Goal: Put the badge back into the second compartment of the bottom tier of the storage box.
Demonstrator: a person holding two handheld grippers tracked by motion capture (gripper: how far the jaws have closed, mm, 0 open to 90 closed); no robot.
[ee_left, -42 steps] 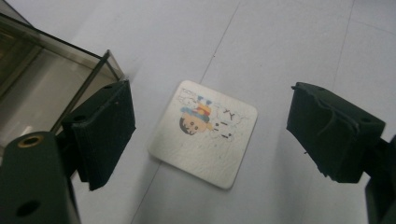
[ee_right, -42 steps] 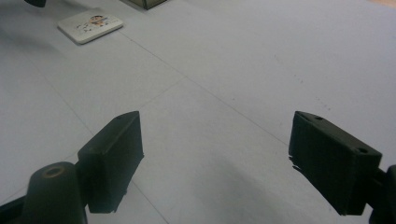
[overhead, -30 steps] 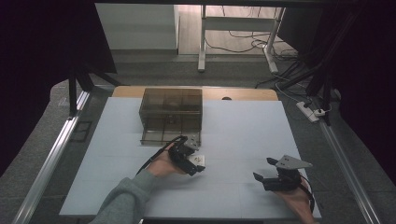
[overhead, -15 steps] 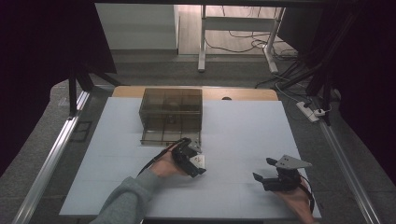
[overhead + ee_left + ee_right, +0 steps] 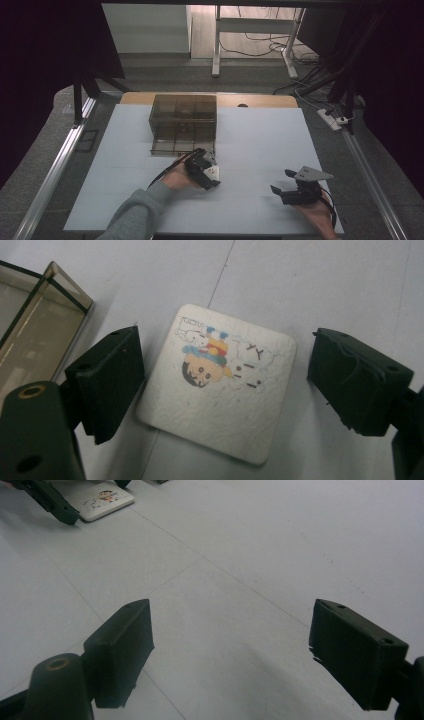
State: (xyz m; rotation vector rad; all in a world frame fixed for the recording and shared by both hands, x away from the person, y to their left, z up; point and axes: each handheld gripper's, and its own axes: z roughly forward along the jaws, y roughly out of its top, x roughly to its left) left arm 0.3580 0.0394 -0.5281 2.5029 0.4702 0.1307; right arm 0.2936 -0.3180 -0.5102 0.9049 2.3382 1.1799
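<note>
The left tool hangs just over a small white coaster with a cartoon picture on it, and its two jaws stand apart, one on each side of the coaster, not touching it. The jaws have just been closing a little, with the coaster lying flat between them. The coaster rests on the worktop, just in front of the brown see-through box with little rooms inside. The right tool waits well away from the box, near the front edge of the worktop, with its jaws wide apart and nothing in them. I think the left tool is getting ready to pick the coaster up. That could go wrong, because the coaster is thin and lies flat, so the jaws might slide over the top of it or push it along and not grab it. The coaster also sits a bit crooked between the jaws, so one corner might get pinched and it could spin or pop out. If it gets pushed, it could bump into the box. The worktop is white, smooth and plain, with thin lines across it. Beyond the box the room is dark, with a grey floor, table legs and some cables.
</note>
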